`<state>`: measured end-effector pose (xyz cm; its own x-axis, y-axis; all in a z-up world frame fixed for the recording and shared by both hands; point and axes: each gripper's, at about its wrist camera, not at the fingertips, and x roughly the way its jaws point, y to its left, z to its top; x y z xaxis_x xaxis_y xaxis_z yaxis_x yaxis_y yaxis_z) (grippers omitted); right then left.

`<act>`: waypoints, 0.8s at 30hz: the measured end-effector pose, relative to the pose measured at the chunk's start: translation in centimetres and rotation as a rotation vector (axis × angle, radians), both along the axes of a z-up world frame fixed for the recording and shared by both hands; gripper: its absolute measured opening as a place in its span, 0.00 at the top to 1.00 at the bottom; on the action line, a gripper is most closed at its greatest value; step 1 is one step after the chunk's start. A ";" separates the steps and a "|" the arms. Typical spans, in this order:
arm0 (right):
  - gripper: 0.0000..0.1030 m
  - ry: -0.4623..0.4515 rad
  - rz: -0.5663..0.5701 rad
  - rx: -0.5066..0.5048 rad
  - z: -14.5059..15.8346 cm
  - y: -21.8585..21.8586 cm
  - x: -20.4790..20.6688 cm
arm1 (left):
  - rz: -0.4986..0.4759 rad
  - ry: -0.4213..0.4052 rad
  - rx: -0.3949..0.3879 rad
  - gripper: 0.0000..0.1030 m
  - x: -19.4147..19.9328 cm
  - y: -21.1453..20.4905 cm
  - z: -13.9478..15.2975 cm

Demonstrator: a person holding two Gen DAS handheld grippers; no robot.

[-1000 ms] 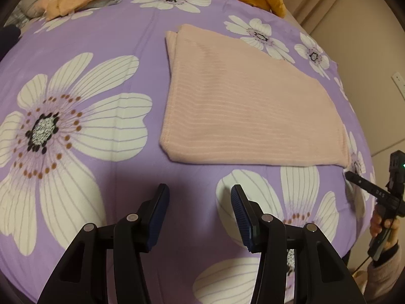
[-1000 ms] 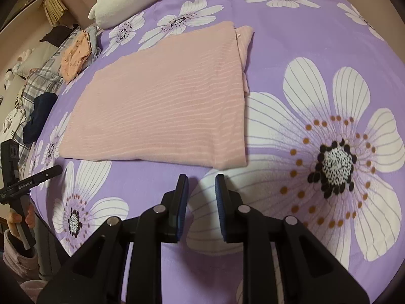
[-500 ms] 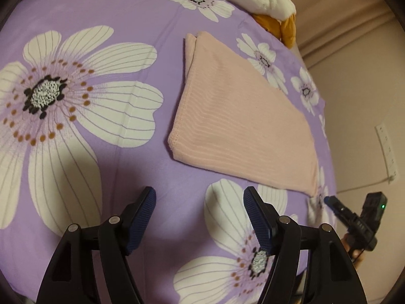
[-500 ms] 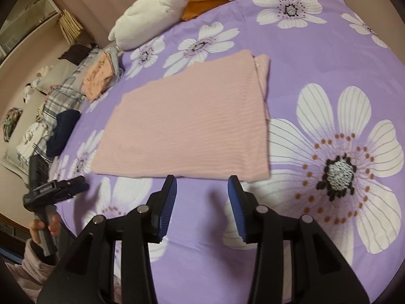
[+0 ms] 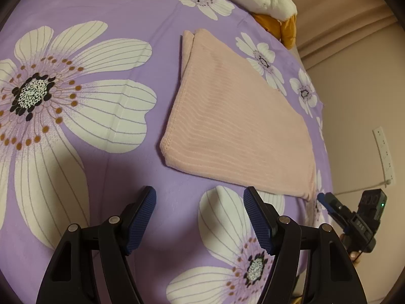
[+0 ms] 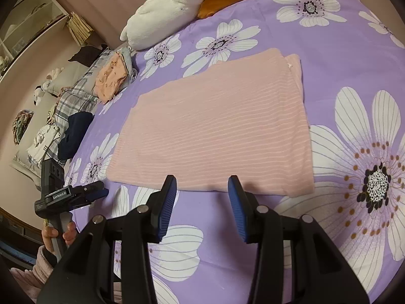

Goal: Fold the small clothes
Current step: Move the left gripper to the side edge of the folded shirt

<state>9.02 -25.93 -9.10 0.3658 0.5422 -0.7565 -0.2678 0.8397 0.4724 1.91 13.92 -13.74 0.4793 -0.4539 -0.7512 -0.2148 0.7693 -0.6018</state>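
Note:
A pink striped garment (image 5: 235, 116) lies folded flat as a rectangle on the purple flowered bedsheet (image 5: 126, 7); it also shows in the right wrist view (image 6: 215, 126). My left gripper (image 5: 200, 202) is open and empty, hovering just short of the garment's near edge by its left corner. My right gripper (image 6: 202, 190) is open and empty, its fingertips at the garment's near edge. Each gripper shows in the other's view: the right one (image 5: 339, 210) past the garment's right corner, the left one (image 6: 83, 193) by its left corner.
A white and orange plush toy (image 6: 177, 5) lies at the far side of the bed. A pile of folded clothes (image 6: 111, 76), plaid fabric (image 6: 76, 96) and a dark garment (image 6: 73, 134) sit at the left. A wall with a socket strip (image 5: 383, 157) is right of the bed.
Both grippers have opened wider, the right one from nearly shut. Both have drawn back and tilted; the garment has stayed in place.

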 end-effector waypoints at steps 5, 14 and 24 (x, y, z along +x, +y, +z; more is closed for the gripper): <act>0.58 0.011 -0.005 -0.003 -0.2 0.0 0.3 | 0.003 -0.001 -0.025 0.32 0.9 0.0 -0.2; 0.58 0.016 -0.008 -0.016 -0.3 0.1 0.6 | -0.003 -0.007 -0.042 0.32 2.2 0.2 -0.5; 0.58 0.027 0.009 -0.005 -0.9 1.8 0.8 | 0.027 -0.019 -0.144 0.32 4.1 1.0 -1.2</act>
